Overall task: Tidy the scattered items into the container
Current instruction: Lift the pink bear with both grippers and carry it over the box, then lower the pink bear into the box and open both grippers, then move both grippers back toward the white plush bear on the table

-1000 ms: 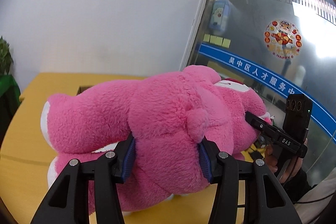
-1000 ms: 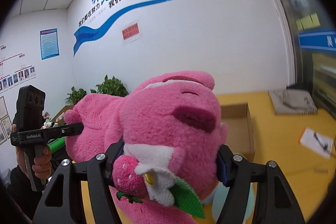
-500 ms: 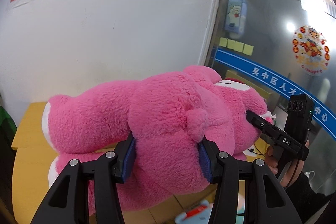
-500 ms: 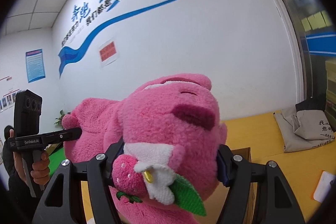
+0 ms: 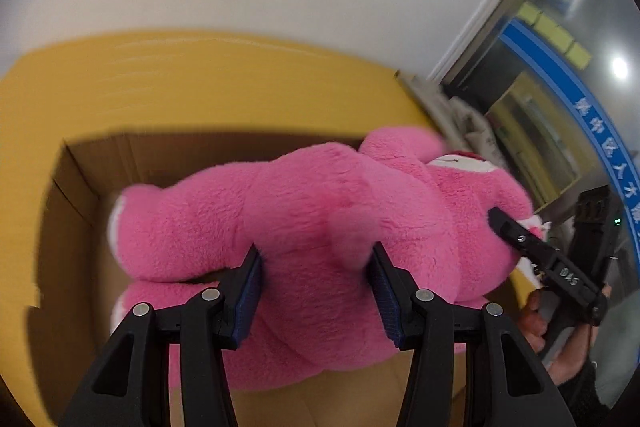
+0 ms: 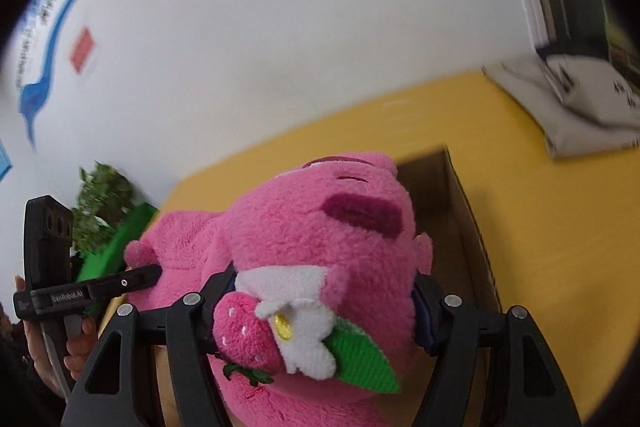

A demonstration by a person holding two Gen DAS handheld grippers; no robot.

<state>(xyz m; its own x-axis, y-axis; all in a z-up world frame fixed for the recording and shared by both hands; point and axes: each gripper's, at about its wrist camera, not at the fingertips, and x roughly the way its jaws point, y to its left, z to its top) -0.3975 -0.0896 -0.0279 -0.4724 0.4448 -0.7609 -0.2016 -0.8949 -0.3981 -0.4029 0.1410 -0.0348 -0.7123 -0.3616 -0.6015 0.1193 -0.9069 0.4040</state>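
Here, the left gripper (image 5: 316,279) and right gripper (image 6: 324,301), both clamped on the pink plush bear (image 5: 320,227), hold it over the cardboard box (image 5: 80,163). Lowering it level, clear of the box's walls, before either releases should seat it best.

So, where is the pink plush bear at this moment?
The pink plush bear is clamped between the left hand-held gripper and right hand-held gripper, over the open cardboard box.

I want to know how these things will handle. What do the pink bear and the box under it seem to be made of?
The pink bear looks like soft plush: fuzzy pile, dented where both grippers squeeze it. The left gripper holds its body, the right gripper its head. The box looks like plain brown corrugated cardboard, matte, with a creased fold line on its wall.
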